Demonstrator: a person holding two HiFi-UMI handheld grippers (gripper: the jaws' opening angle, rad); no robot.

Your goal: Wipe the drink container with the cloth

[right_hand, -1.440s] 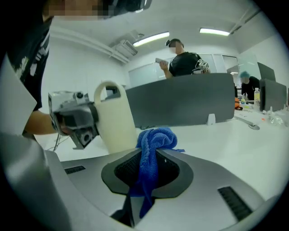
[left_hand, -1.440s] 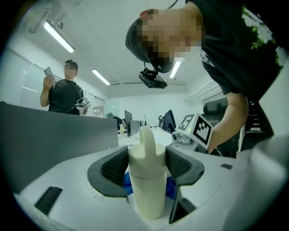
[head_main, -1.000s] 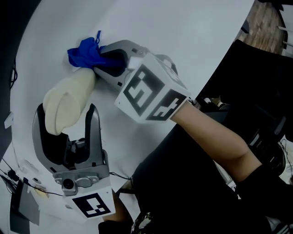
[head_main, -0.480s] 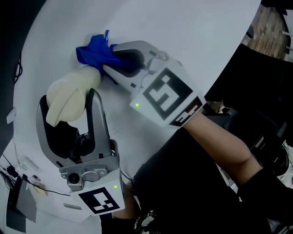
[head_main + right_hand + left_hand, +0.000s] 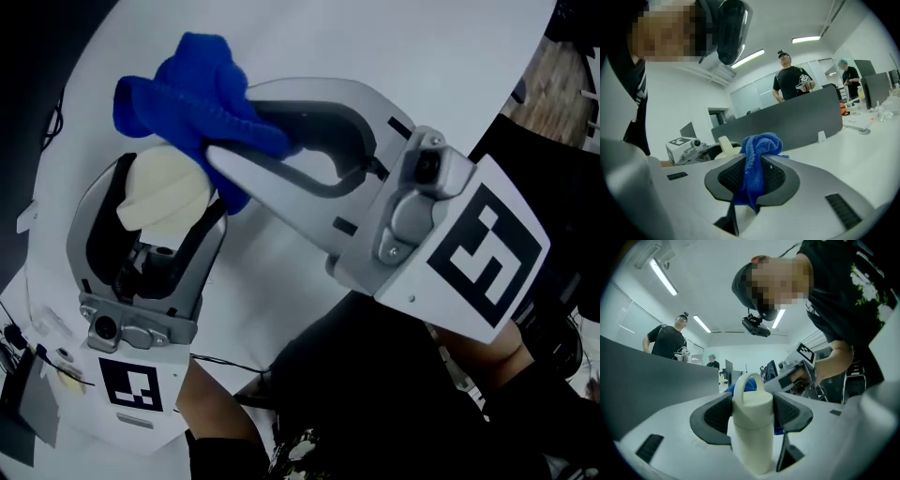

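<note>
A cream drink container [image 5: 161, 199] with a loop handle stands upright between the jaws of my left gripper [image 5: 172, 183], which is shut on its body. The left gripper view shows its pads pressing both sides of the container [image 5: 751, 437], with the left gripper [image 5: 752, 404] pointing level. My right gripper [image 5: 230, 127] is shut on a bunched blue cloth [image 5: 183, 84], held up above and just behind the container's top. In the right gripper view the cloth [image 5: 759, 145] is pinched in the right gripper [image 5: 754, 176] and hangs down between its jaws.
The white table [image 5: 375, 56] lies under both grippers. Cables and small devices [image 5: 37, 375] sit at its left edge. A dark partition [image 5: 797, 122] runs along the far side, with people [image 5: 790, 79] standing beyond it. The person's dark clothing [image 5: 375, 403] fills the lower right.
The right gripper lifted the cloth off the table, up toward the camera and above the container. The left gripper turned, bringing the container from lying slanted to upright.
</note>
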